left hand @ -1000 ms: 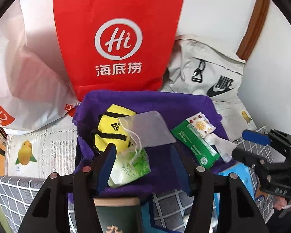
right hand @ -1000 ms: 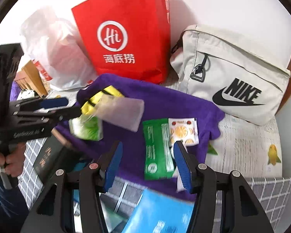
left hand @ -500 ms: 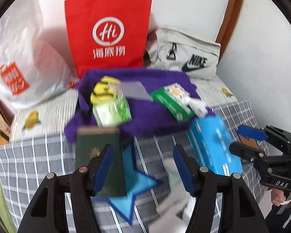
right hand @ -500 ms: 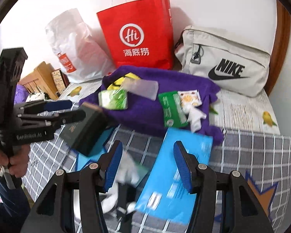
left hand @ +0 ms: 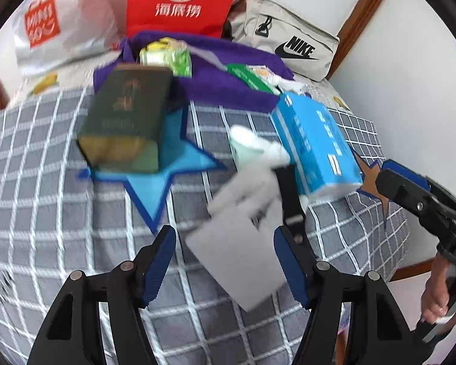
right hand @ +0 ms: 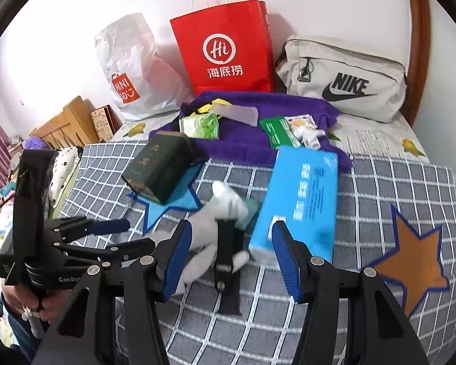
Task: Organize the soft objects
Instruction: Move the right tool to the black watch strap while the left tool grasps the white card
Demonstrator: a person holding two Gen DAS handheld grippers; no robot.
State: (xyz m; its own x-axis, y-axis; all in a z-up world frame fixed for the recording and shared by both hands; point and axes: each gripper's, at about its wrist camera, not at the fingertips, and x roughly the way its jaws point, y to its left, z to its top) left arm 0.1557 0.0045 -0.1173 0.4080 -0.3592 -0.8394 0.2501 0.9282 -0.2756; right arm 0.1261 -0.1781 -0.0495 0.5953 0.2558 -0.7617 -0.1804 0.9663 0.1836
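A purple towel (right hand: pixel 258 140) lies at the back of the bed with a green packet (right hand: pixel 201 125), a yellow pouch (right hand: pixel 208 107), a translucent pouch (right hand: pixel 237 112), a green sachet (right hand: pixel 276 133) and an orange sachet (right hand: pixel 301 121) on it. A blue tissue pack (right hand: pixel 304 194), a dark green box (right hand: pixel 159 165), a grey-white cloth (right hand: pixel 209 234) and a black strap (right hand: pixel 226 261) lie on the checked blanket. My left gripper (left hand: pixel 225 269) is open above the cloth (left hand: pixel 243 252). My right gripper (right hand: pixel 228 261) is open over cloth and strap.
A red paper bag (right hand: pixel 225 48), a white plastic bag (right hand: pixel 130 67) and a beige Nike bag (right hand: pixel 343 79) stand against the wall. The checked blanket (right hand: pixel 380 182) has star patches. Wooden furniture (right hand: pixel 67 124) is at the left. The tissue pack (left hand: pixel 313 140) and box (left hand: pixel 127 118) also show in the left wrist view.
Both grippers have pulled back from the purple towel toward the near side of the bed, empty. The box, tissue pack, cloth and strap have come into view.
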